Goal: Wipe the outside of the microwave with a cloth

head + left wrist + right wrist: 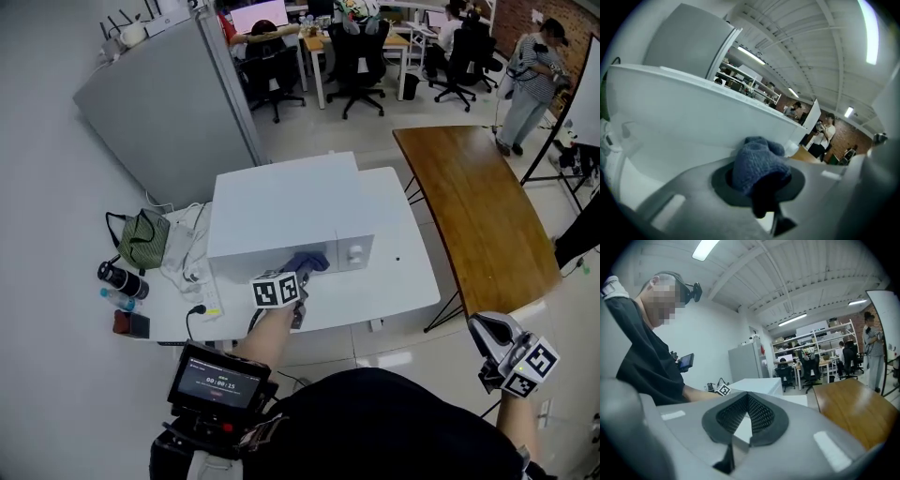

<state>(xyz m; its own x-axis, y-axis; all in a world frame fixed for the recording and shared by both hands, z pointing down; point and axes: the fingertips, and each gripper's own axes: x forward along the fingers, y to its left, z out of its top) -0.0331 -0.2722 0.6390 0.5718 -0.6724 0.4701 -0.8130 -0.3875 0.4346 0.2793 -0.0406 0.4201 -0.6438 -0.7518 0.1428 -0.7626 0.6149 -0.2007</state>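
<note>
Holding a bunched blue knitted cloth against the front of the white box-shaped microwave, the left gripper has its jaws clamped on the fabric at frame centre. That microwave sits on a white table. A curved brown wooden table lies to the right, with black office chairs along the top. At lower right, the right gripper hangs off the table, jaws pressed together on nothing.

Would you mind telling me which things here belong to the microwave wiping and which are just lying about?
In the job: microwave, blue cloth, left gripper clamped on the cloth.

Lying about: green bag, black flask, power strip, wooden table; the right gripper is shut and empty.
</note>
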